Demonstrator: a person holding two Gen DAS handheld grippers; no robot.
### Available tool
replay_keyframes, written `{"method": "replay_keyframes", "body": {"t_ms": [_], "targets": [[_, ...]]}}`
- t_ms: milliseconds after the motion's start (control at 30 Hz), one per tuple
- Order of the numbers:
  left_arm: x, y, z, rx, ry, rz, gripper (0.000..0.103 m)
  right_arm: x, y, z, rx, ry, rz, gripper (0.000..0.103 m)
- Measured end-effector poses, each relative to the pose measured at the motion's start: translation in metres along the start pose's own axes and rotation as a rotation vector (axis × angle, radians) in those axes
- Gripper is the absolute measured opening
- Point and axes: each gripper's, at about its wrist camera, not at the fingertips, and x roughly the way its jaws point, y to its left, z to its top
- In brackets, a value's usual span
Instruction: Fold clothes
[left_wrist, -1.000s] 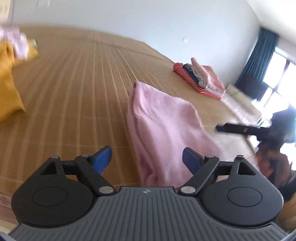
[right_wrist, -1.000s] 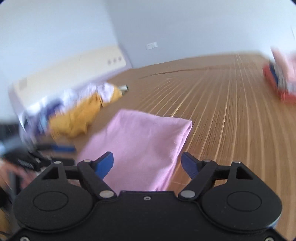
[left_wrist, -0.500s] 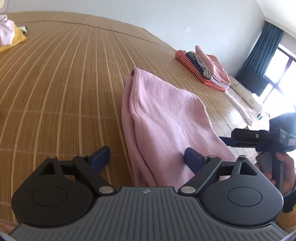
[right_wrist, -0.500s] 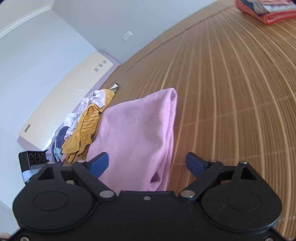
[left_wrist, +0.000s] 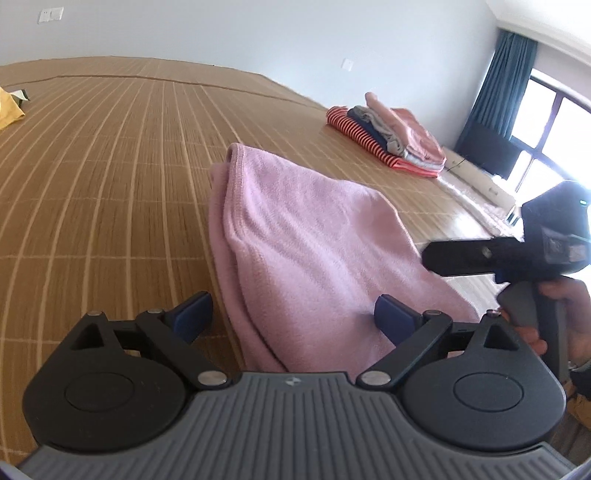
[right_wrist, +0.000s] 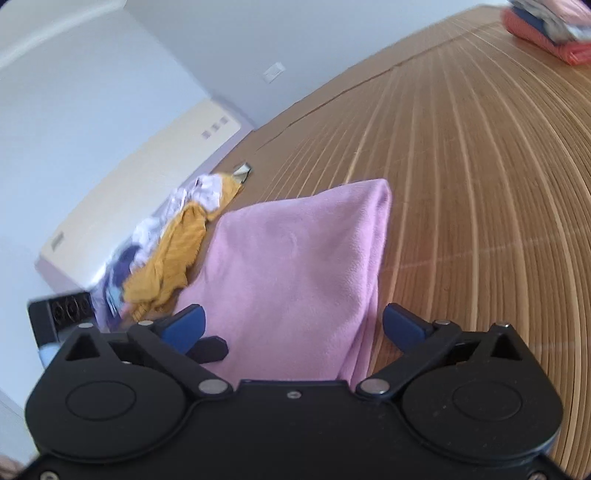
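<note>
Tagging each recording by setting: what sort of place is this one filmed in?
Most likely a bedroom in a home. The pink garment lies on a wide bamboo mat that seems to cover a bed, with a cream headboard at one end, and a dark blue curtain hangs beside a window.

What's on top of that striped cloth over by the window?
On the striped cloth lie folded clothes: dark blue, grey, then pink on top. How many pieces lie between them is hidden.

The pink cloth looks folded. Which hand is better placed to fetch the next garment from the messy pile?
Left, probably: the unfolded pile lies on its side. Both left tongs and right tongs are opening, the pink cloth between them unpinched.
</note>
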Motion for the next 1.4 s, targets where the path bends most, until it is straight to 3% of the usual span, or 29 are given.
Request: {"method": "replay_keyframes", "body": {"t_ms": [200,333,433,500,567,633,667,733,1000,1200,1400], "targets": [[0.003,0.012,0.0,-0.069,-0.032,-0.068,0.096,0.014,-0.018,0.026,0.127,0.006,0.026,0.102],[0.009,0.012,-0.001,-0.096,-0.034,-0.12,0.095,0.024,-0.017,0.03,0.081,0.004,0.017,0.097],[0.011,0.005,-0.003,-0.055,-0.033,-0.107,0.09,0.03,-0.009,0.024,-0.004,0.024,0.02,0.095],[0.01,0.008,-0.005,-0.076,-0.044,-0.105,0.084,0.033,-0.005,0.02,-0.031,0.038,0.024,0.084],[0.008,0.014,-0.006,-0.121,-0.056,-0.101,0.071,0.037,-0.005,0.016,-0.027,0.049,0.038,0.061],[0.006,0.023,-0.007,-0.178,-0.064,-0.099,0.055,0.035,-0.011,0.014,-0.013,0.034,0.044,0.046],[0.006,0.026,-0.008,-0.205,-0.064,-0.107,0.053,0.034,-0.016,0.014,0.014,0.028,0.051,0.037],[0.005,0.028,-0.011,-0.222,-0.071,-0.108,0.047,0.034,-0.024,0.012,0.057,0.023,0.076,0.03],[-0.014,0.001,0.0,-0.089,-0.076,-0.064,0.037,0.022,-0.013,0.01,0.051,-0.013,0.145,0.024],[-0.02,-0.023,0.019,-0.038,-0.098,-0.081,0.036,-0.003,0.008,0.019,-0.038,-0.065,0.128,0.024],[-0.006,-0.063,0.061,0.036,-0.096,-0.123,0.036,-0.041,0.01,0.036,-0.088,-0.142,0.077,0.024]]}}
